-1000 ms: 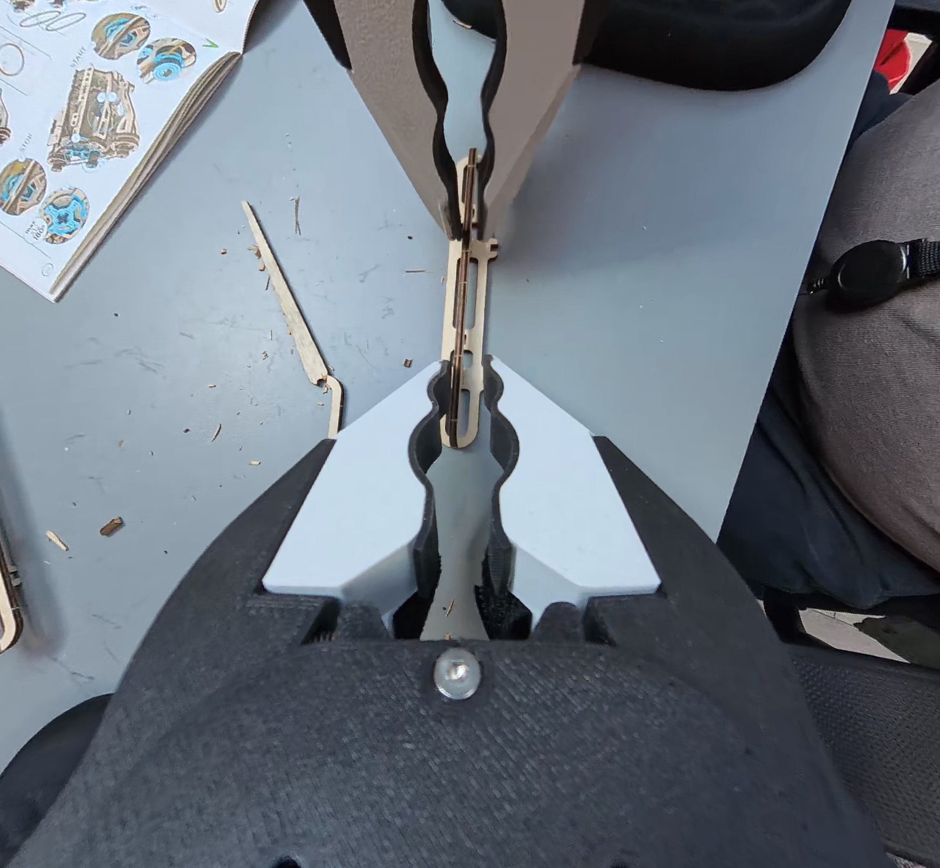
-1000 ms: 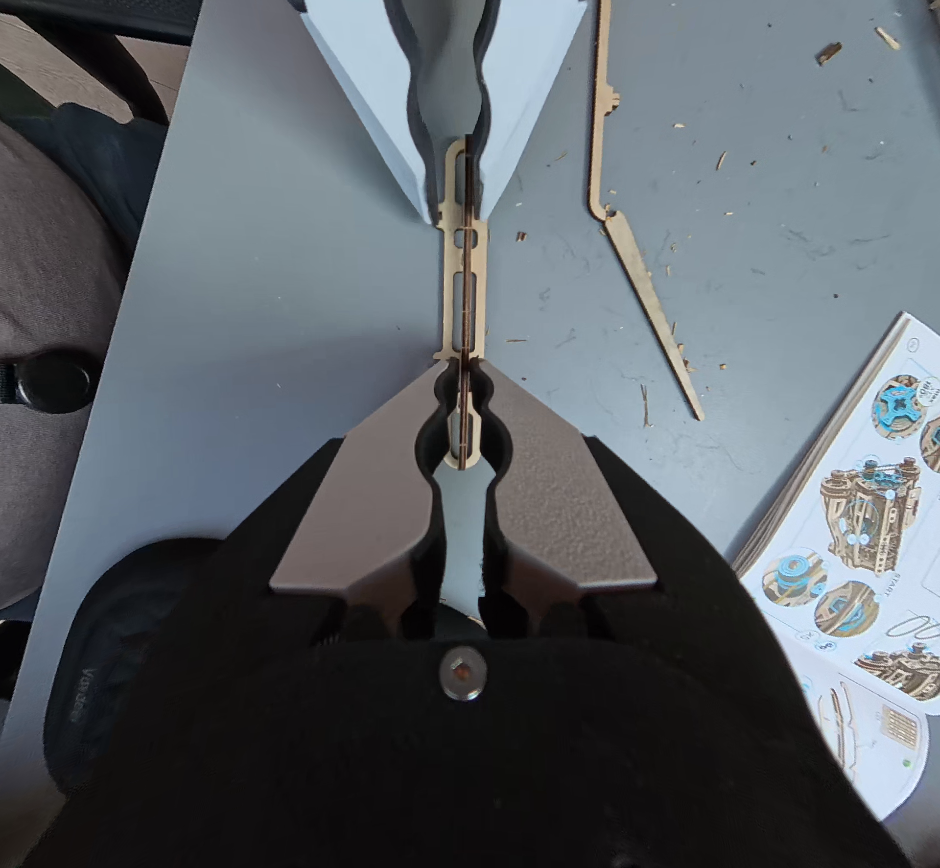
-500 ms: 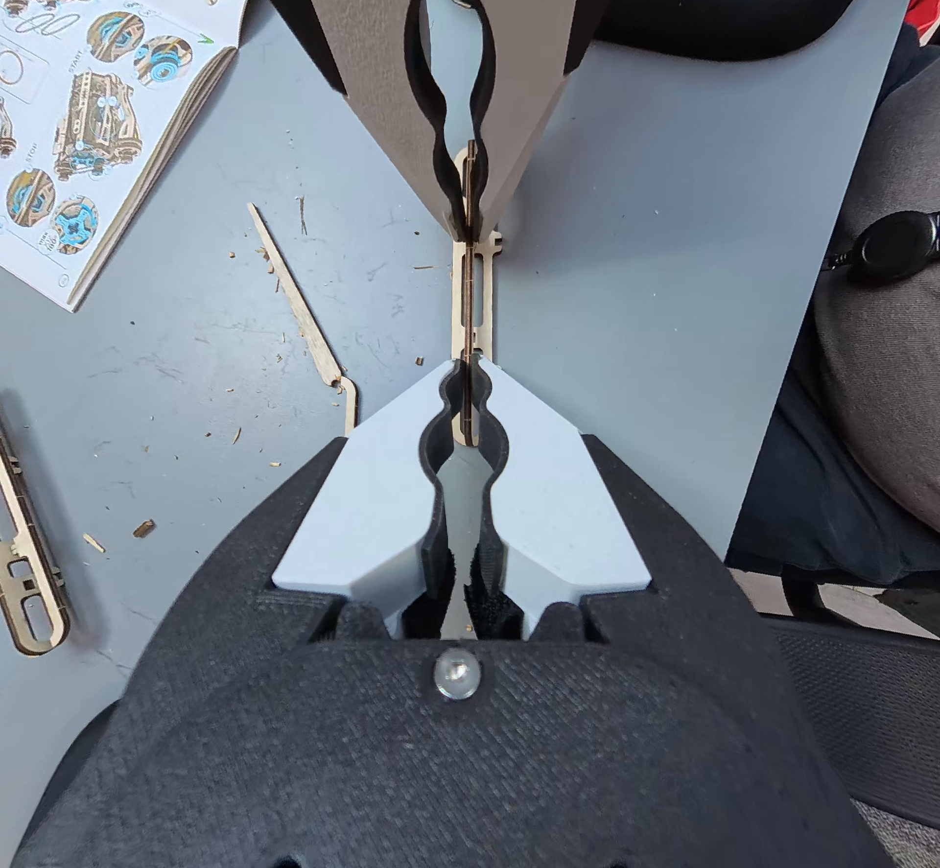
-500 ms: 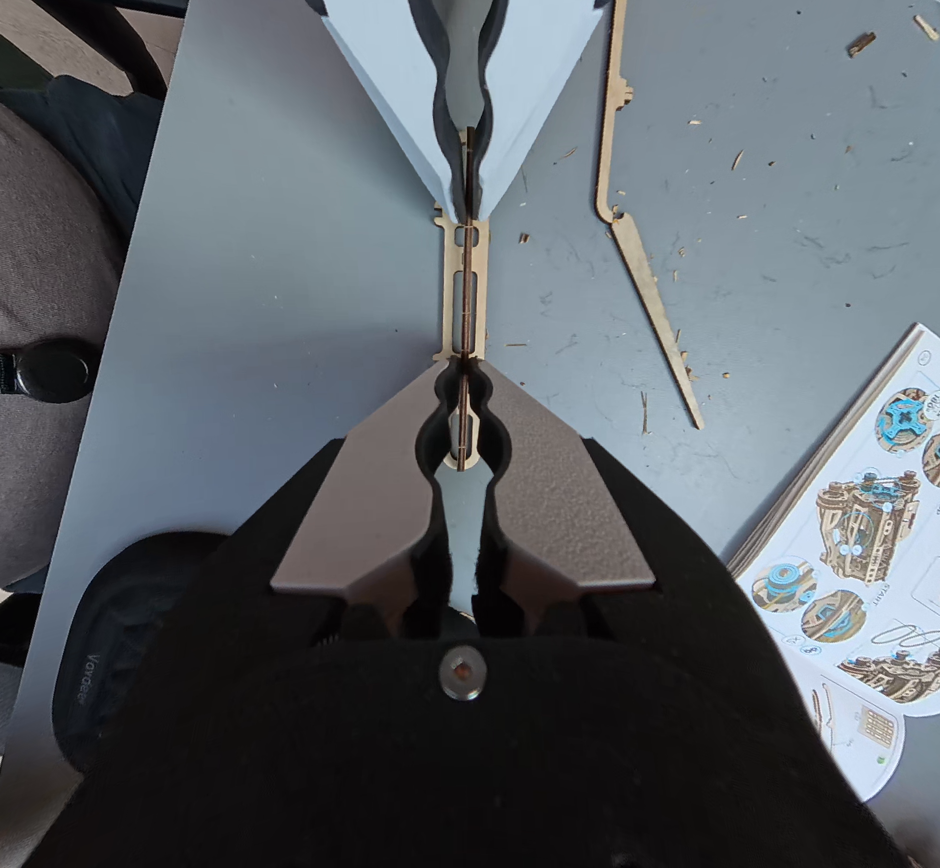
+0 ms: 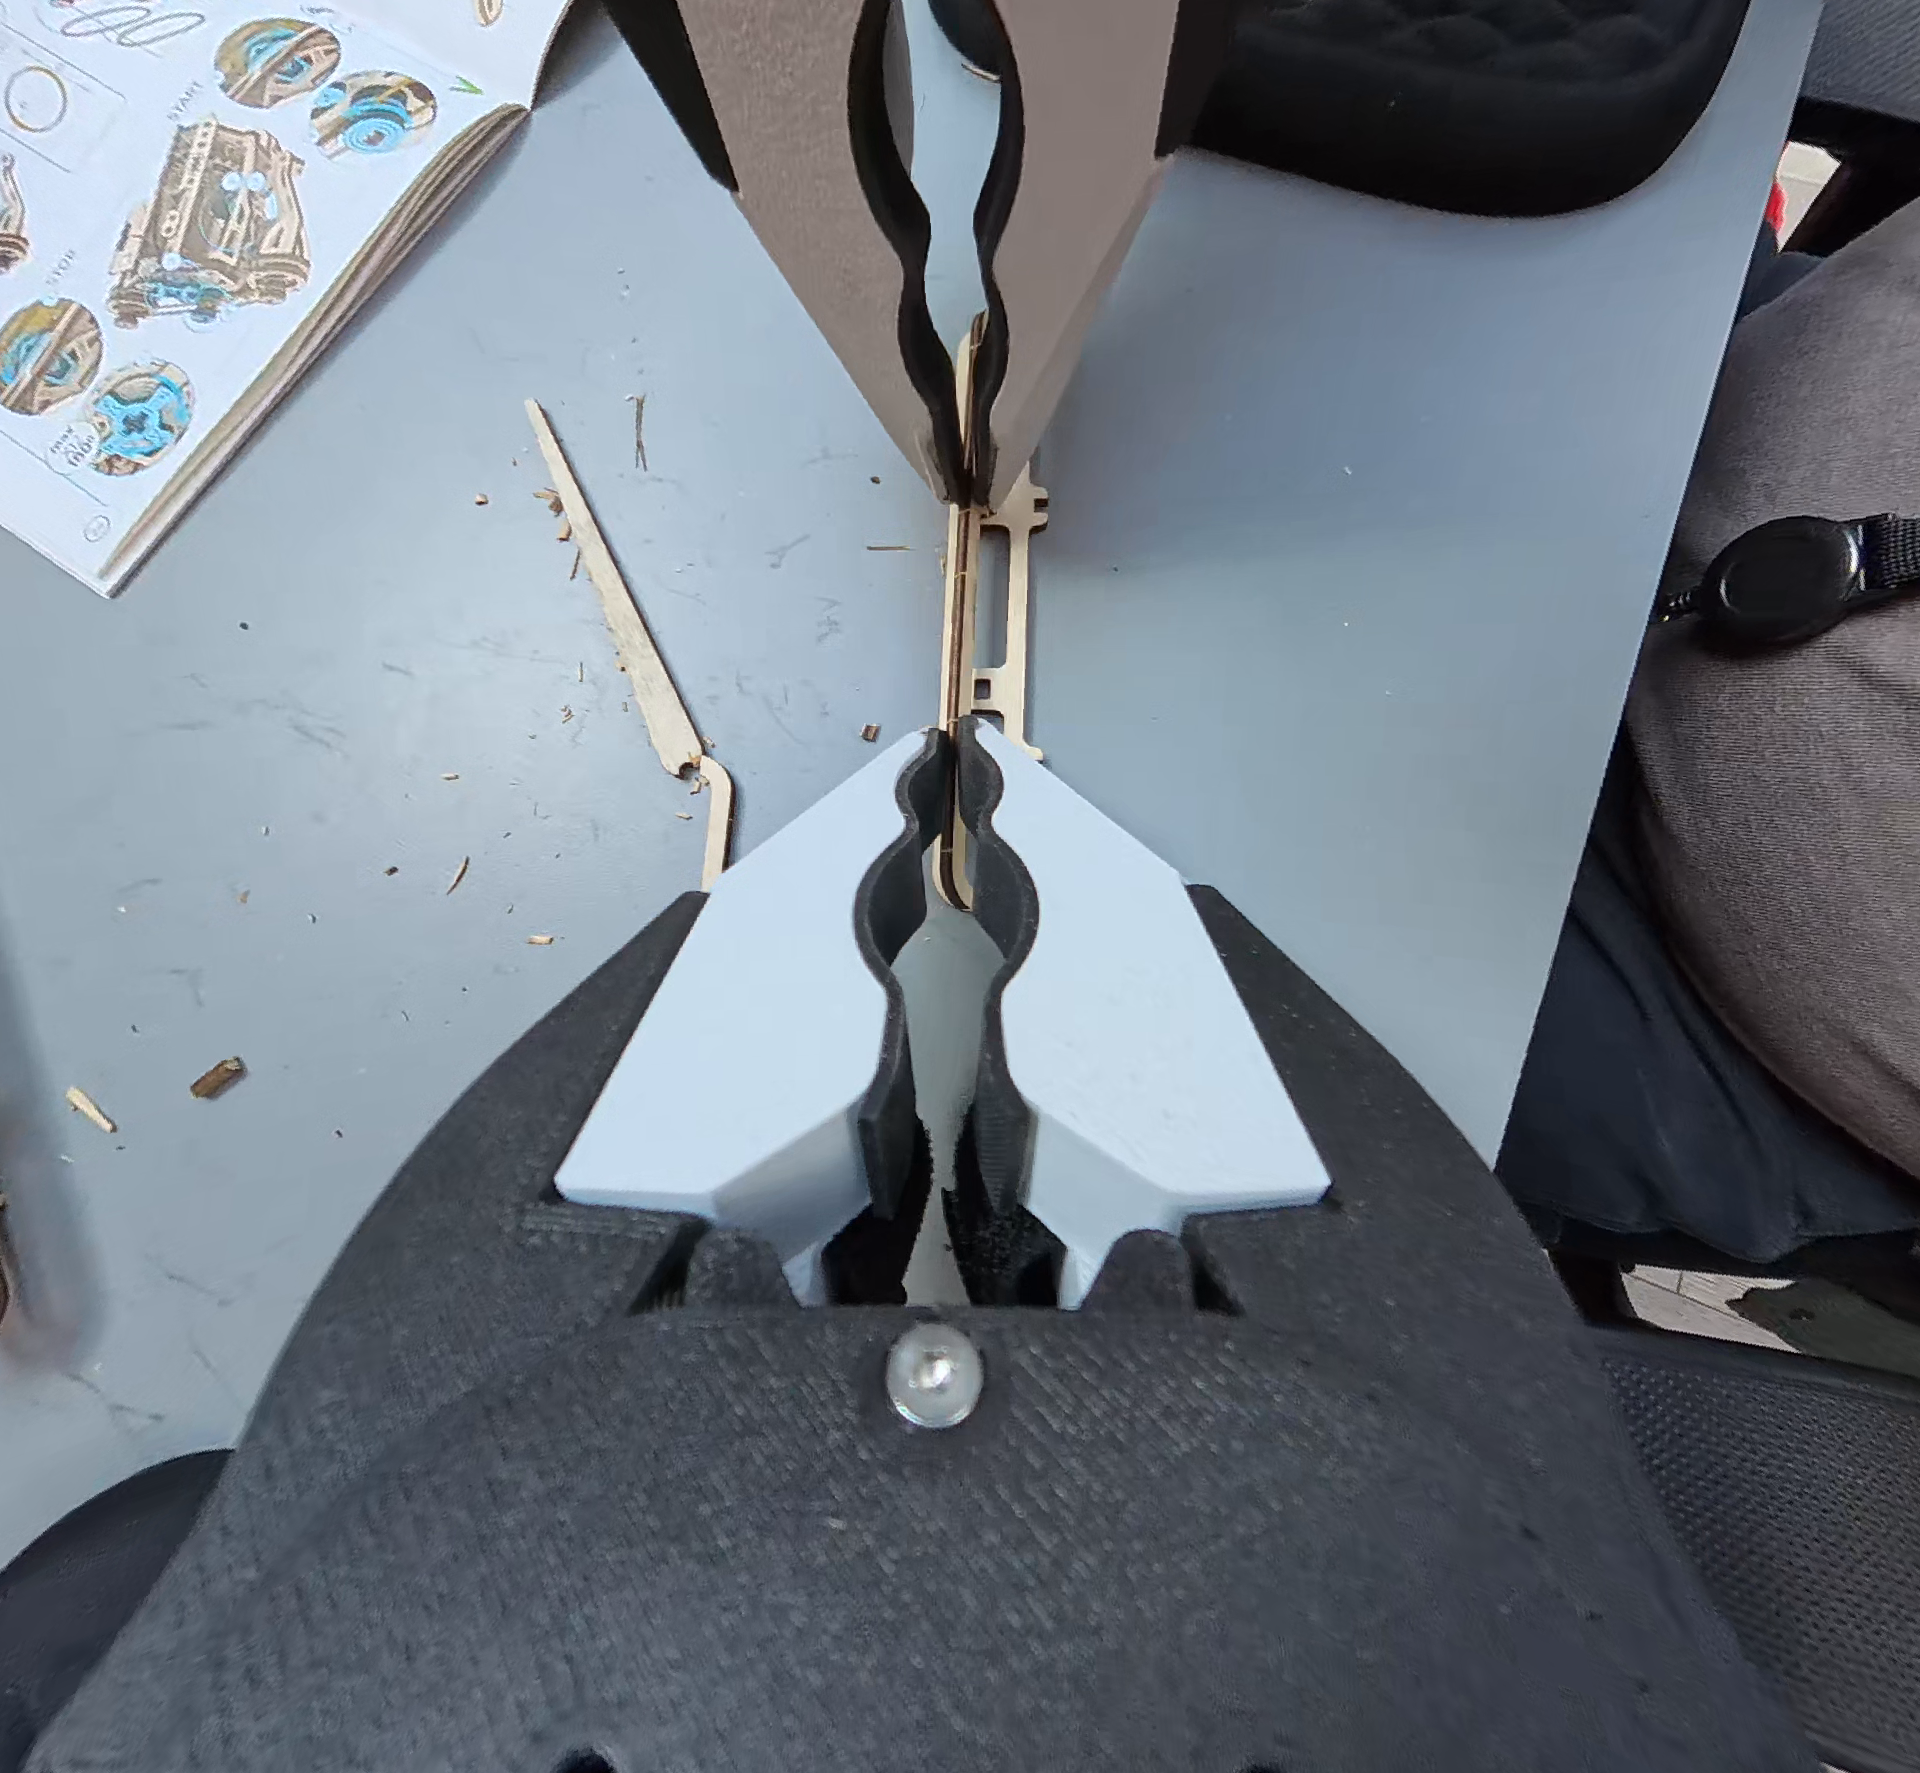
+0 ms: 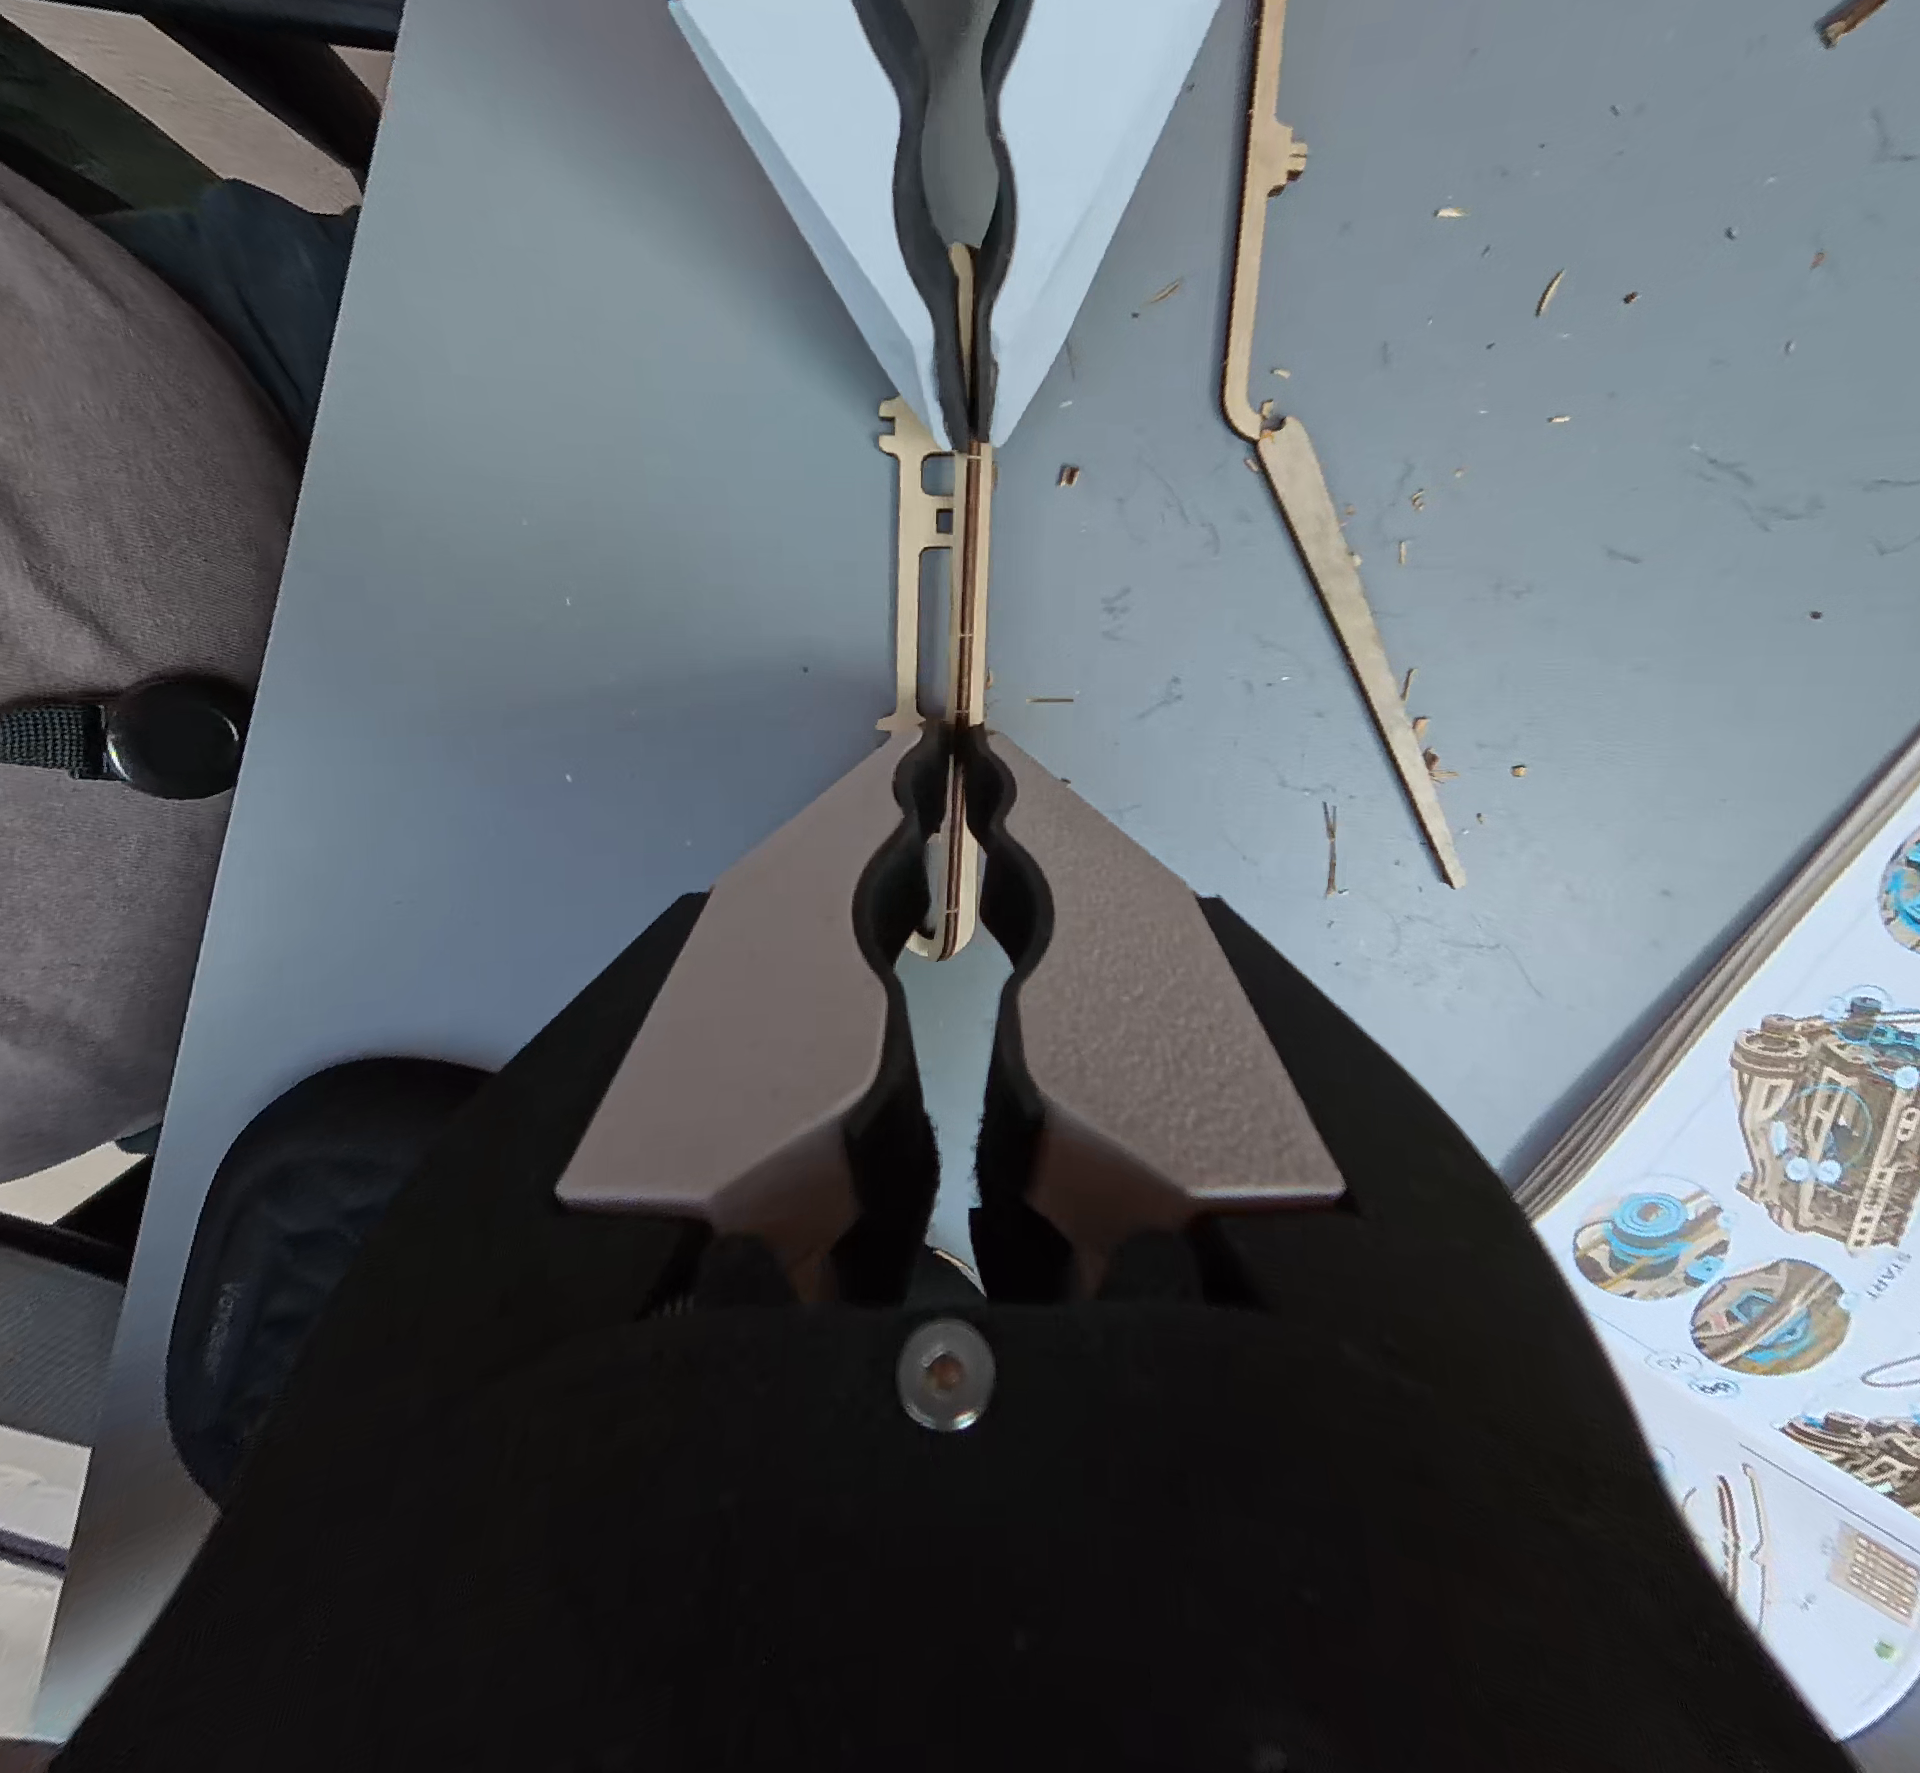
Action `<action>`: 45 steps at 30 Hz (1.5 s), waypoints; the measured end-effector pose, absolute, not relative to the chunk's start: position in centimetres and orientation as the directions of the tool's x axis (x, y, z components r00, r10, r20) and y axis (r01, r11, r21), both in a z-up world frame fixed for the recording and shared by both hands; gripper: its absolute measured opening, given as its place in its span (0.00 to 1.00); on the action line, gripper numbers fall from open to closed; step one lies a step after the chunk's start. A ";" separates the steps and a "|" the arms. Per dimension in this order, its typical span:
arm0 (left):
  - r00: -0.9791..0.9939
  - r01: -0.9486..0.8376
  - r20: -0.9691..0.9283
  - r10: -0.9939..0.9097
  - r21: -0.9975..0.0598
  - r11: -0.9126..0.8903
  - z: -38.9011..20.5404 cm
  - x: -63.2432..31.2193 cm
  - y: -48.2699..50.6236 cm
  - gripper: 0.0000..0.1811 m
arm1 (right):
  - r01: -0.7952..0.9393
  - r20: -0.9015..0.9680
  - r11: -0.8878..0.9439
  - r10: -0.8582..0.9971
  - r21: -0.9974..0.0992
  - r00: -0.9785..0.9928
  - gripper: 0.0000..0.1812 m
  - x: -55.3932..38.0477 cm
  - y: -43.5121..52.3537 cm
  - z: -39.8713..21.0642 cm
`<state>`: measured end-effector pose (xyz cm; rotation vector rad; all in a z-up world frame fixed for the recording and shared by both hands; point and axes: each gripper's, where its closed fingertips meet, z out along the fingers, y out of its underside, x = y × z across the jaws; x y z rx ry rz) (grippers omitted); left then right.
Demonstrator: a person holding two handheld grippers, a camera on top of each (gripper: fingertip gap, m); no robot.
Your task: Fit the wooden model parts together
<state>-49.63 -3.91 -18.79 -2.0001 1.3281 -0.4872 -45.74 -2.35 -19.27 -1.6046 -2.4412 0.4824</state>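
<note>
A thin pale wooden strip (image 5: 957, 622) hangs edge-on above the grey table (image 5: 1299, 580), held at both ends. A slotted flat wooden face (image 5: 1010, 622) shows along its right side; I cannot tell whether it is a second part or the same one. My left gripper (image 5: 951, 749), with light blue fingers, is shut on the near end. My right gripper (image 5: 971, 474), with grey-brown fingers, is shut on the far end. In the right wrist view my right gripper (image 6: 956, 736) grips the strip (image 6: 971, 580) from below and my left gripper (image 6: 966, 435) from above. The slotted face (image 6: 925, 580) shows on the left.
A long pointed wooden offcut (image 5: 623, 622) (image 6: 1340, 601) lies on the table among wood chips. An open instruction booklet (image 5: 208, 196) (image 6: 1766, 1204) lies at the edge. A black padded cushion (image 5: 1455, 9) sits on the table's end. A person's grey-clad lap with a black buckle (image 5: 1787, 570) is beside the table edge. There is about 5 centimeters between the tips of the two grippers. The long pointed wooden offcut (image 6: 1340, 601) is about 7 centimeters from both grippers' fingertips. The left camera catches it too, in the left wrist view (image 5: 632, 630).
Both grippers stay shut on the strip. The held strip has rolled slightly, so its slotted face now shows to one side of the edge line instead of centred behind it.
</note>
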 end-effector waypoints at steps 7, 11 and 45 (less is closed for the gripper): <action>0.388 -0.683 -0.121 -0.914 -0.703 -0.197 -18.7 -49.3 -4.5 0.00 | 0.832 0.045 0.402 0.907 -0.382 -0.418 0.01 -45.6 -3.0 -19.2; 0.389 -0.702 -0.170 -0.906 -0.691 -0.171 -18.7 -49.5 -4.6 0.02 | 0.820 0.114 0.437 0.897 -0.370 -0.427 0.01 -45.6 -2.9 -19.1; 0.358 -0.770 -0.331 -0.873 -0.633 -0.076 -18.7 -49.1 -5.2 0.00 | 0.819 0.133 0.453 0.890 -0.353 -0.435 0.01 -45.3 -3.2 -19.3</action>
